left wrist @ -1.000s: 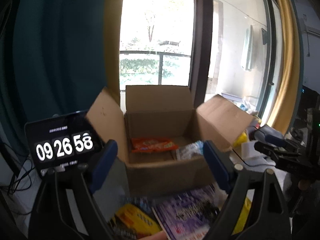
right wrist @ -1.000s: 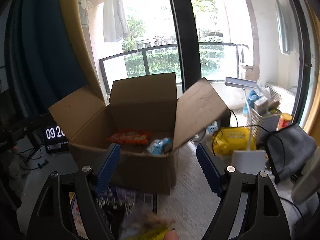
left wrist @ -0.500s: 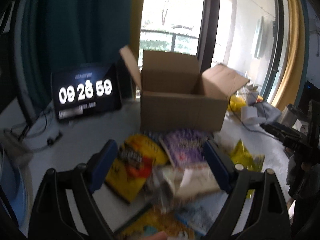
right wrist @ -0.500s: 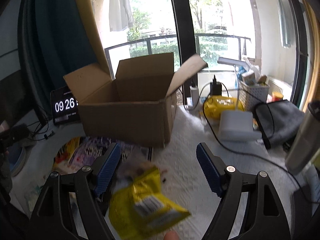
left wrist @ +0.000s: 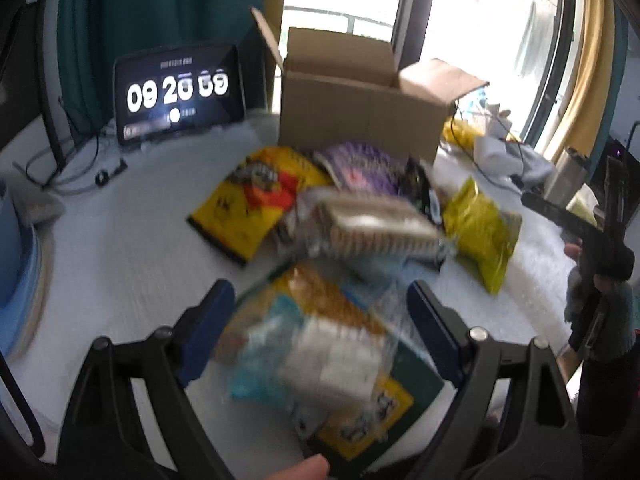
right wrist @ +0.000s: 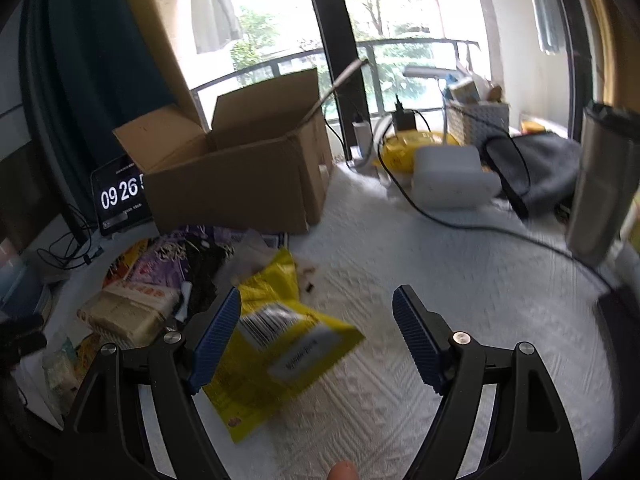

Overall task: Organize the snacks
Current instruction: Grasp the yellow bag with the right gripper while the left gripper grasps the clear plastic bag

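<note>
A white textured table (right wrist: 440,280) carried everything. At its far side stood an open cardboard box (left wrist: 356,116), flaps up, beside a tablet clock (left wrist: 176,92). In front of the box the snacks lay in a loose heap: a yellow and orange bag (left wrist: 256,204), a purple packet (left wrist: 360,168) against the box's foot, a clear pack of pale biscuits (left wrist: 372,224) on top, and a yellow bag (right wrist: 280,344) at the heap's right edge. The left gripper (left wrist: 316,328) hung over the near end of the heap with its blue pads spread wide on either side of a blurred clear packet (left wrist: 320,356), not pressing it. The right gripper (right wrist: 316,336) was likewise wide open and empty, its left pad over the yellow bag's edge
</note>
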The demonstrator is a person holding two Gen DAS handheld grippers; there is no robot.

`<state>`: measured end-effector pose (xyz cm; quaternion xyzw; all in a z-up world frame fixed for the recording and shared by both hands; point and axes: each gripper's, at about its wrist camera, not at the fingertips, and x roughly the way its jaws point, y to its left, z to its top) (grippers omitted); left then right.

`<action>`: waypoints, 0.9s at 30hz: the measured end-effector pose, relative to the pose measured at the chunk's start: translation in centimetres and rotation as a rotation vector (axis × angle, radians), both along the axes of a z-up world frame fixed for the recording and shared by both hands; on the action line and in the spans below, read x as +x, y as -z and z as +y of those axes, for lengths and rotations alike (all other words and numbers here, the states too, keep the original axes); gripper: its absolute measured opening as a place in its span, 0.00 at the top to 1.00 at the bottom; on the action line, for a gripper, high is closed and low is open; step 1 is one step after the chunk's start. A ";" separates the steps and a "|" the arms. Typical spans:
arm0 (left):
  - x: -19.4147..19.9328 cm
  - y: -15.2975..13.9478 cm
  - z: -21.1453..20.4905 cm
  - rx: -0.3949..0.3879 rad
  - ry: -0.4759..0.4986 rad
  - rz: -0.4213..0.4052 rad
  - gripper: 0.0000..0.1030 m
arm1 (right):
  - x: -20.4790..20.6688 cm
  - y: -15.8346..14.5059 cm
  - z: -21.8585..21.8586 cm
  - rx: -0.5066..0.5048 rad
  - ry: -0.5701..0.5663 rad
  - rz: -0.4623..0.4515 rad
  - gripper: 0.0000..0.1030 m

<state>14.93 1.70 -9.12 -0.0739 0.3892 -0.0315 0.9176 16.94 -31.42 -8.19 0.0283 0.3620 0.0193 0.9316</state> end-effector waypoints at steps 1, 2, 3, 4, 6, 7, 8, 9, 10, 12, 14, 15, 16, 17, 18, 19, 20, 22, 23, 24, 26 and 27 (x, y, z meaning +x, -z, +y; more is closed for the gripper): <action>-0.3 0.5 0.0 0.002 -0.006 0.011 0.13 | -0.1 0.3 -0.1 0.002 0.005 0.003 0.21; -0.5 0.8 0.0 0.004 -0.008 0.017 0.13 | -0.2 0.5 -0.2 0.004 0.011 0.007 0.21; -0.6 1.2 0.1 0.001 -0.007 0.027 0.13 | -0.3 0.8 -0.2 0.010 0.016 0.011 0.21; -0.7 1.6 0.0 -0.002 -0.005 0.037 0.13 | -0.3 1.2 -0.4 0.018 0.019 0.018 0.21; -0.9 2.0 -0.1 0.006 0.001 0.044 0.13 | -0.2 2.0 -0.5 0.029 0.024 0.036 0.21; -0.9 2.3 -0.3 0.024 0.003 0.042 0.13 | 0.0 2.3 -0.6 0.032 0.027 0.048 0.20; -1.0 2.5 -0.5 0.037 0.008 0.038 0.13 | 0.1 2.7 -0.5 0.033 0.024 0.057 0.19; -1.0 2.7 -0.5 0.041 0.012 0.034 0.13 | 0.2 3.0 -0.4 0.039 0.019 0.061 0.16; -1.1 2.7 -0.6 0.049 0.012 0.025 0.13 | 0.3 3.3 -0.4 0.052 0.015 0.062 0.15; -1.1 2.8 -0.7 0.057 0.015 0.017 0.13 | 0.6 3.9 -0.3 0.074 0.013 0.075 0.11; -1.1 2.9 -0.5 0.046 0.016 0.011 0.13 | 0.8 4.4 -0.1 0.093 0.006 0.096 0.10; -1.2 2.9 -0.2 0.032 0.016 0.008 0.13 | 0.9 4.6 0.0 0.101 0.008 0.104 0.10; -1.2 2.9 -0.1 0.020 0.014 0.006 0.13 | 1.0 4.7 0.1 0.108 0.008 0.107 0.10; -1.3 2.9 0.1 0.009 0.009 0.003 0.13 | 1.0 4.8 0.3 0.110 0.001 0.098 0.10; -1.5 2.9 0.2 0.001 0.002 -0.001 0.13 | 1.1 5.1 0.6 0.123 -0.011 0.118 0.10; -1.7 2.8 0.3 -0.010 -0.008 -0.008 0.13 | 1.1 5.4 0.8 0.124 -0.017 0.133 0.10; -2.0 2.7 0.4 -0.027 -0.017 -0.019 0.13 | 1.2 5.7 1.2 0.122 -0.023 0.149 0.10; -2.6 2.7 0.4 -0.042 -0.025 -0.044 0.13 | 1.4 5.9 1.8 0.107 -0.028 0.156 0.10; -2.7 2.8 0.3 -0.036 -0.032 -0.048 0.13 | 1.4 5.9 1.9 0.104 -0.030 0.159 0.10; -2.7 3.0 0.3 -0.031 -0.038 -0.046 0.13 | 1.5 6.1 2.0 0.112 -0.026 0.170 0.10; -2.7 3.5 0.4 -0.036 -0.040 -0.053 0.13 | 1.8 6.4 2.0 0.144 -0.019 0.197 0.10; -2.7 3.7 0.5 -0.041 -0.037 -0.062 0.13 | 1.9 6.7 2.0 0.168 -0.013 0.215 0.10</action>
